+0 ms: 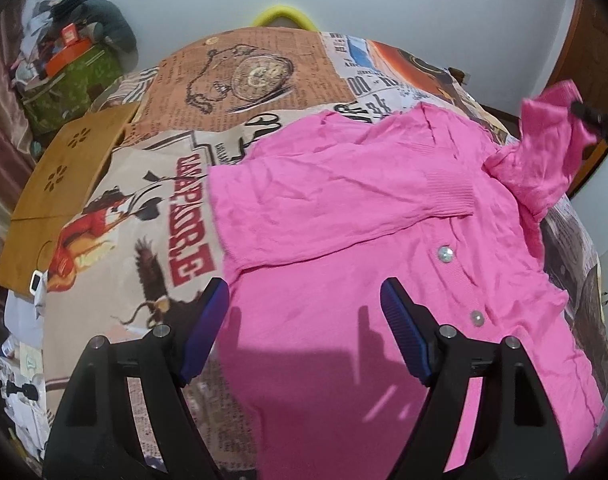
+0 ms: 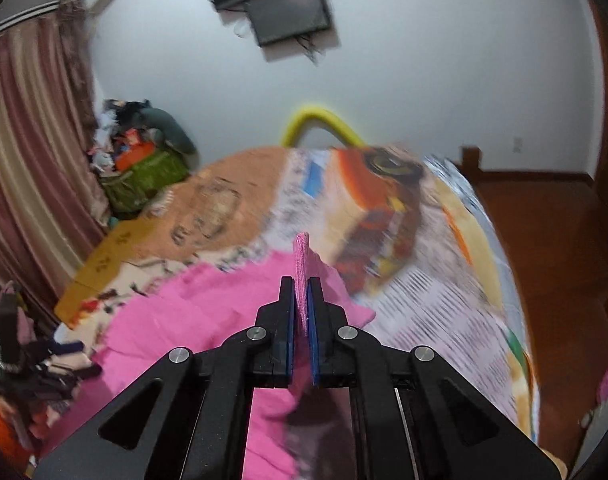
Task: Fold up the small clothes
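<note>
Cardigan flat on bed; right tool clamped on its sleeve, left tool wide apart, empty.

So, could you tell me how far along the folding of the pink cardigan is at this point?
Done: one sleeve already lies folded across the pink cardigan, which is spread on the bedspread. In hand: the right gripper is shut on the other sleeve's cuff, lifted off the bed. The left gripper is open over the hem, holding nothing. Left: laying that sleeve in, then folding the body.
</note>
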`<state>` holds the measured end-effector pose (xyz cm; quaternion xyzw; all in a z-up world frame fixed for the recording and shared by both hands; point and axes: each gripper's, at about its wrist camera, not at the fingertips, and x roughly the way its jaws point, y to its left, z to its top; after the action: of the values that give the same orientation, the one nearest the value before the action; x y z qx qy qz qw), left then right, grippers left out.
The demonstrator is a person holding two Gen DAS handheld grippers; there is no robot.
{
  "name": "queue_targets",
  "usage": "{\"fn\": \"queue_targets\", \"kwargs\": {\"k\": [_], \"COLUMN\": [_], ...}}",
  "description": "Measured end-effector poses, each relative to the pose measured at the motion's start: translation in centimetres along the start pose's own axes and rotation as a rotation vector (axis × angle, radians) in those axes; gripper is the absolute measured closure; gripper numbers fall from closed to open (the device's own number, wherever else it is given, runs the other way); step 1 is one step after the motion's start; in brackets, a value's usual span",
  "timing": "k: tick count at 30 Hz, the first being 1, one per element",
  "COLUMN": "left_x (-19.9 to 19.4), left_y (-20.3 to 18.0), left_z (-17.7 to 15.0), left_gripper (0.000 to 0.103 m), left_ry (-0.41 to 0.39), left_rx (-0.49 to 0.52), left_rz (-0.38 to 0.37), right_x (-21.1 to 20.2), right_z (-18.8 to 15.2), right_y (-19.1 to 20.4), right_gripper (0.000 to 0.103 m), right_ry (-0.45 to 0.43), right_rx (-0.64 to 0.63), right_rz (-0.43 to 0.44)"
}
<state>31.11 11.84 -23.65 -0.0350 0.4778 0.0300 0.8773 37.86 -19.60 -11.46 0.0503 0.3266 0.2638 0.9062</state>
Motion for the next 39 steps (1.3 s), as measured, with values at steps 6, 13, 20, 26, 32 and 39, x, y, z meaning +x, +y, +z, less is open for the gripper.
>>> {"fn": "queue_targets", "kwargs": {"k": [6, 13, 20, 26, 32, 39], "left_x": [-0.9, -1.0, -0.2, 1.1, 3.7, 7.6], "left_y": [2.8, 5.2, 2.6, -2.5, -6.7, -9.8], "left_z": [-0.7, -0.8, 0.7, 3.3, 5.0, 6.3], "left_gripper": [0.025, 0.025, 0.026, 0.029, 0.052, 0.066], "left_ry": [-0.015, -0.003, -0.007, -0.015, 0.044, 0.139], "left_rx": [-0.051, -0.102, -0.056, 0.036, 0.082, 0.103], "left_rz": [-0.004, -0.038, -0.093, -0.12, -0.169, -0.194], "right_x": [3.0, 7.4, 6.8, 5.2, 4.7, 5.4], "right_z": [1.1, -2.8, -3.9, -5.4, -7.6, -9.0], "right_y": [6.9, 12.6, 9.0, 4.6, 2.6, 1.6], "right_gripper": [0.098, 0.098, 0.087, 0.07, 0.07, 0.07], "right_ry": [0.011, 0.171, 0.214, 0.255, 0.292, 0.303], "right_rx": [-0.087, -0.175, -0.168, -0.159, -0.185, -0.18], "right_rz": [0.125, 0.253, 0.145, 0.033, 0.007, 0.047]}}
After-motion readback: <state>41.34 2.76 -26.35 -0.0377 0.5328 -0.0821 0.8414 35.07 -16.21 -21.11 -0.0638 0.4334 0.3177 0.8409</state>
